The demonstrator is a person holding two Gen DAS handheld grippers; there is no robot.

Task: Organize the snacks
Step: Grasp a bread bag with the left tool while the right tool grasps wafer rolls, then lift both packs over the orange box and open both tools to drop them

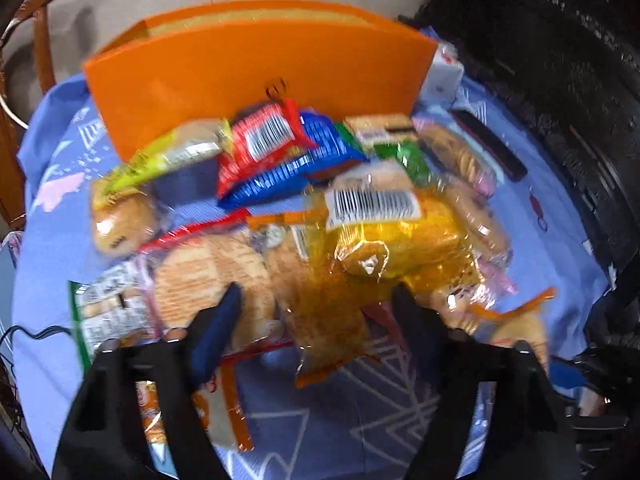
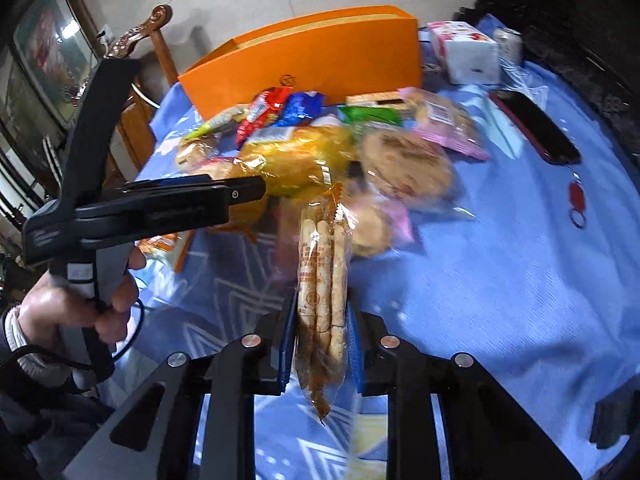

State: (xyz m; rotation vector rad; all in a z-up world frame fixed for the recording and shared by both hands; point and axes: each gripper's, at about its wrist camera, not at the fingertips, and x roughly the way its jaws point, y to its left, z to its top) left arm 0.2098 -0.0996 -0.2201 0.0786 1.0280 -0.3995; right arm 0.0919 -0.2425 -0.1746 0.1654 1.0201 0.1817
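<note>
On the blue patterned tablecloth point(image 2: 460, 280) a heap of wrapped snacks point(image 1: 280, 208) lies at twelve o'clock from both grippers, just in front of the orange box point(image 1: 256, 68). Right gripper point(image 2: 322, 320) is clenched on a clear packet of biscuit sticks point(image 2: 322, 264), lifted at the heap's six o'clock edge. Left gripper point(image 1: 316, 304) hangs with jaws parted over a golden-wrapped bread packet point(image 1: 384, 240), pads not pressing it.

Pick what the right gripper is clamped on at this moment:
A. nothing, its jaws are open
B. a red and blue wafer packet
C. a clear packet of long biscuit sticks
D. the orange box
C: in the right wrist view the right gripper has both pads pressed against the clear packet of biscuit sticks.
</note>
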